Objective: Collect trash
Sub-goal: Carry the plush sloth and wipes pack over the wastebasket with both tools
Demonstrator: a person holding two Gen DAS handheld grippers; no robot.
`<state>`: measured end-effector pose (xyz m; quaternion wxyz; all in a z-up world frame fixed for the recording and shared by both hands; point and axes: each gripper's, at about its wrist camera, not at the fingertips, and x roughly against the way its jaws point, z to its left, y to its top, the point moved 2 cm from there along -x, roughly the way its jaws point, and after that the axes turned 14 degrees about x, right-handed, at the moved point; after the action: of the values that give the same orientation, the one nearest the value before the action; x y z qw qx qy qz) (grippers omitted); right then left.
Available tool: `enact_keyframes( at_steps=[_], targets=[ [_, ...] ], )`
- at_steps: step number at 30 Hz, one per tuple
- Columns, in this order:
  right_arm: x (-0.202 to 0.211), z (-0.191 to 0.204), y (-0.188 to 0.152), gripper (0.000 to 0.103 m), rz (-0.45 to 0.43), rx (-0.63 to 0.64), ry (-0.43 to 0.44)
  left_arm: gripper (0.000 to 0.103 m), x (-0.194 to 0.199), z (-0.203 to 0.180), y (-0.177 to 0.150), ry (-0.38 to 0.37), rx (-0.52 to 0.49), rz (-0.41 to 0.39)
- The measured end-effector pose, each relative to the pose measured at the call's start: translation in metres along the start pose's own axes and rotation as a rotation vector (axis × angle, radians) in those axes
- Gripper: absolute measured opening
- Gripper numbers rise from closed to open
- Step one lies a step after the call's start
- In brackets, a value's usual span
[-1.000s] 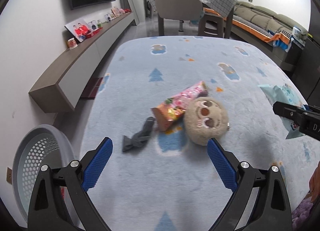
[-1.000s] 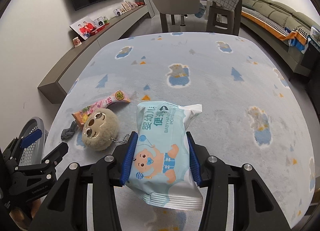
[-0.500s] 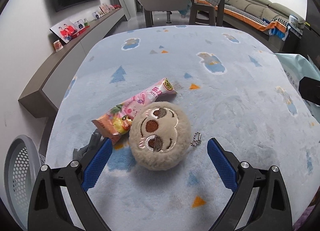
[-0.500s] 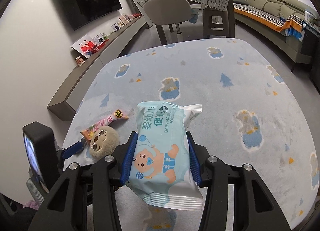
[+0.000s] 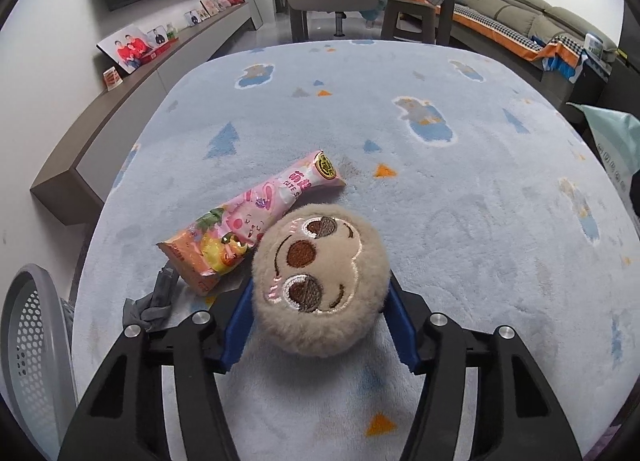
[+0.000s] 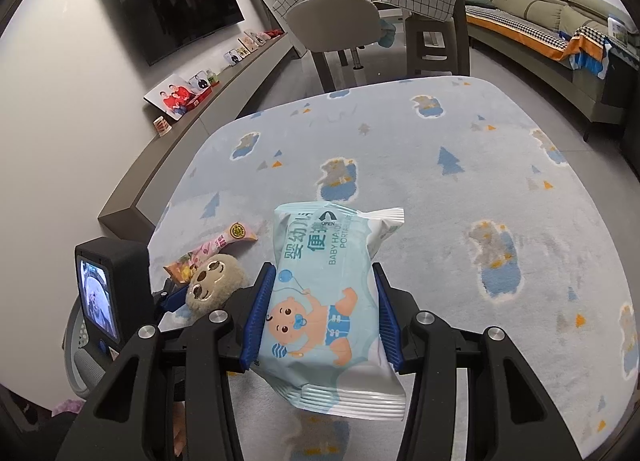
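Plush sloth toy (image 5: 320, 281) pinched in left gripper (image 5: 320, 311); right gripper (image 6: 322, 319) clamps wipes pack (image 6: 328, 301) (basket (image 5: 28, 345) at 8 o'clock).

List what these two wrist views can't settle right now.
- Grey cloth: left wrist view, near end hidden behind the left gripper.
- Mesh basket: cut off by the frame edge; contents unseen.
- Wipes pack underside: right wrist view, faces away in the right gripper.
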<state>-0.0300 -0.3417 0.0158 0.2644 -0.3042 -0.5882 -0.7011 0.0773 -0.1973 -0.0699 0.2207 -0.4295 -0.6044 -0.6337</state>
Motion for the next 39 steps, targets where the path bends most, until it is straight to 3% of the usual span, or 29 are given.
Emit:
enact_keyframes(
  at_steps=[10,21,29,39],
  targets=[
    [-0.003,0.01,0.002,0.046,0.004,0.021,0.003,0.058,0.048,0.02,-0.006,0.003,-0.002,-0.089],
    [-0.013,0.048,0.009,0.046,0.012,0.065,0.03,0.057,0.108,0.089,-0.001,0.035,0.071,-0.177],
    [-0.02,0.107,0.02,0.046,0.008,0.138,0.094,0.058,0.135,0.156,-0.004,0.13,0.128,-0.235],
    [-0.035,0.214,0.03,0.046,0.04,0.275,0.261,0.058,0.151,0.237,-0.017,0.229,0.22,-0.24]
  ],
)
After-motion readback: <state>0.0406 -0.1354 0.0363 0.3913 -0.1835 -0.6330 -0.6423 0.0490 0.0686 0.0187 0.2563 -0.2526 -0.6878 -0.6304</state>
